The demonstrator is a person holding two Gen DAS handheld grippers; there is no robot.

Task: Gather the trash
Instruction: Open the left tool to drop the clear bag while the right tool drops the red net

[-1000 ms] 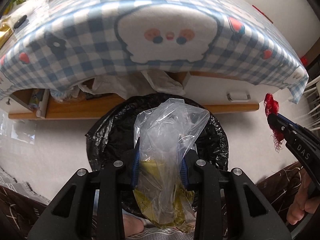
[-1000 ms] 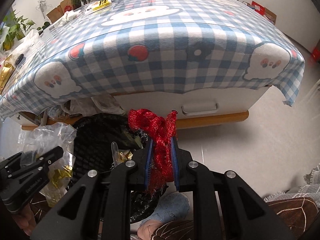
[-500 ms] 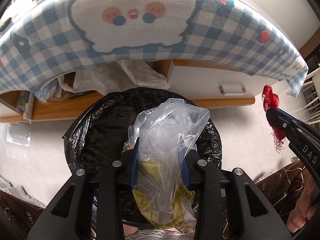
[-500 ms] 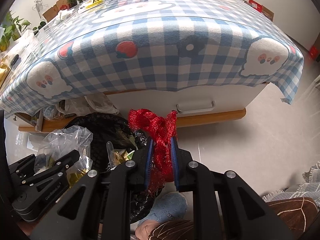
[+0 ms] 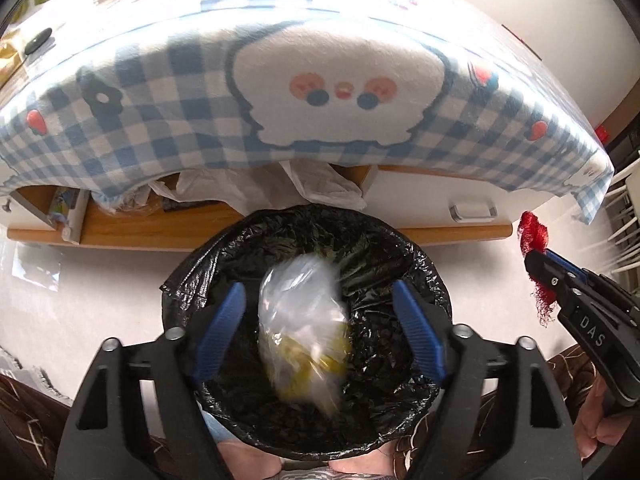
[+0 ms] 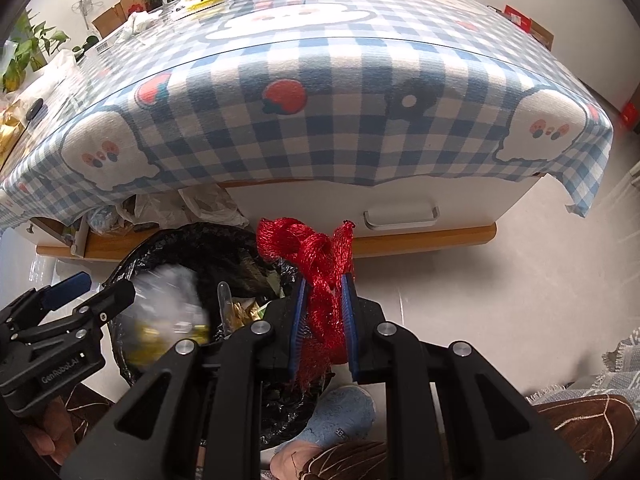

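Our left tongs (image 5: 318, 332) are opening, their blue pads clear of the blurred clear plastic bag with yellow scraps (image 5: 302, 332), which sits between them over the mouth of the black-lined round trash bin (image 5: 424, 276) on the floor. Our right tongs (image 6: 324, 322) pinch a crumpled red mesh net (image 6: 316, 256) just beside the bin's rim, below the edge of the blue checked cloth-covered bench (image 6: 320, 120).
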